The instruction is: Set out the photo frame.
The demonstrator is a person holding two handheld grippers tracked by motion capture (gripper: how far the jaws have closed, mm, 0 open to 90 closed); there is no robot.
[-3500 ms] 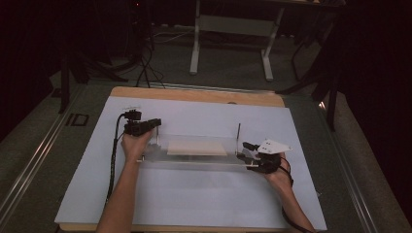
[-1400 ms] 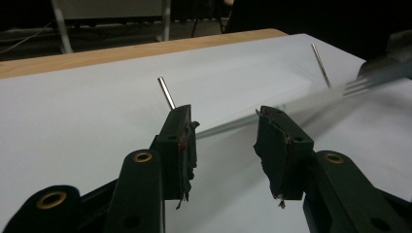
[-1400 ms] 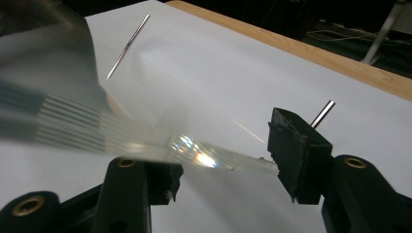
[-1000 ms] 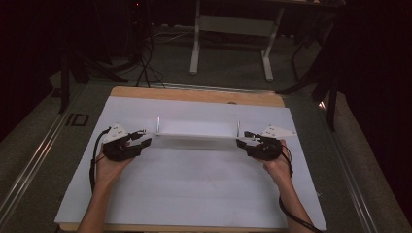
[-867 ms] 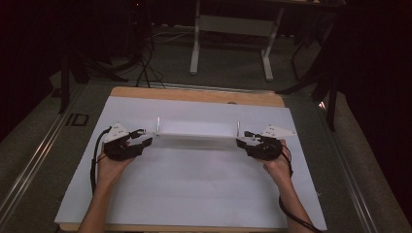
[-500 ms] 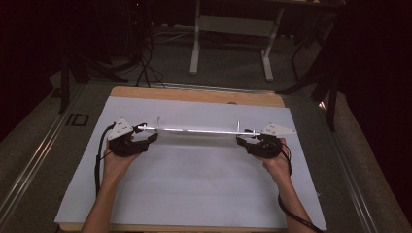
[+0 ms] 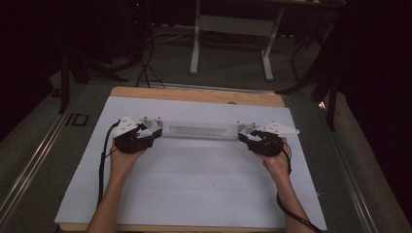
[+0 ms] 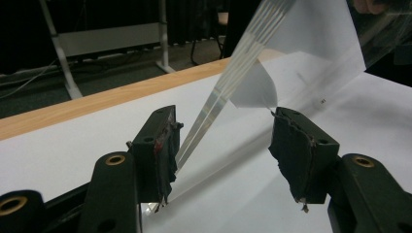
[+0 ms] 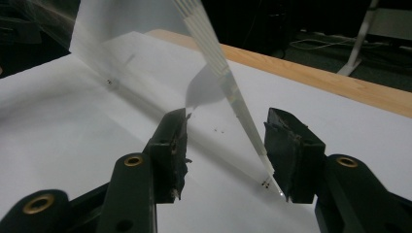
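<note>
Both the left gripper [image 7: 154, 130] and right gripper [image 7: 247, 134] have fingers released around the clear bag [image 7: 199, 129]; each should clench squarely on its striped edge.

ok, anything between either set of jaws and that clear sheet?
Nothing visible. In each gripper view the clear plastic sheet already runs into the gap between the open jaws of the left gripper and of the right gripper. Around it there's just the white table cover.
</note>
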